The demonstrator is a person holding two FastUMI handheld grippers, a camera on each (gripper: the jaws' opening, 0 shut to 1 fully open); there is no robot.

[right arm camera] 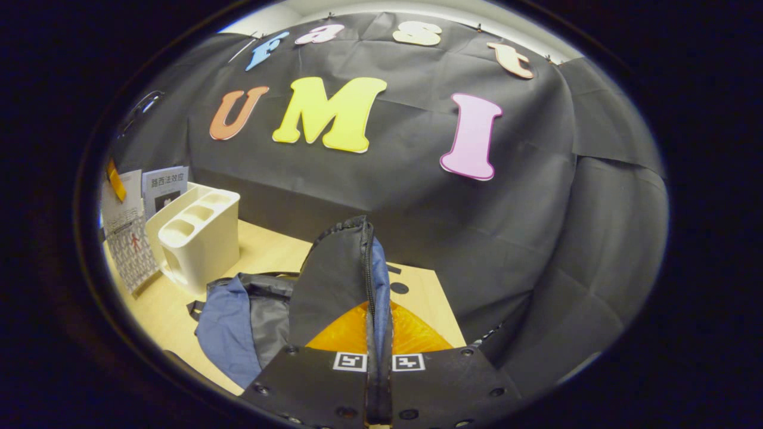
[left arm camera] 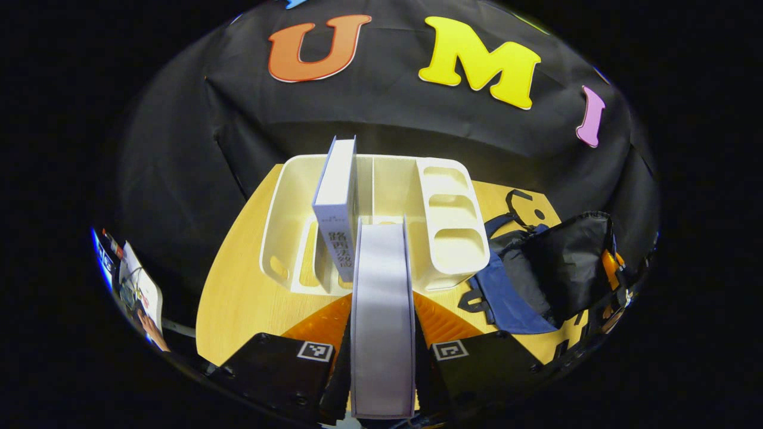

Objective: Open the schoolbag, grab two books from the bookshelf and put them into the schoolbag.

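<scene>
A: What sits on the wooden table (left arm camera: 250, 298)?

B: Take the cream desk bookshelf (left arm camera: 286, 196) as the mark. The blue and black schoolbag (left arm camera: 536, 268) lies just to its right in the left gripper view, with its flap raised and the mouth open toward the shelf.

A: And who holds that flap?

B: The right gripper (right arm camera: 378, 357). In the right gripper view its two fingers are pressed together on the zipper edge of the flap, holding it upright, and the bookshelf stands off to the left behind the bag.

A: The books?

B: One white book (left arm camera: 337, 205) stands upright in the shelf's left compartment, leaning slightly. A second book (left arm camera: 382, 310) is out in front of the shelf, page edge toward the camera, clamped between the left gripper (left arm camera: 382, 351) fingers, one on each cover.

A: Anything smaller?

B: Three round cups run along the shelf's right side, next to the bag.
</scene>
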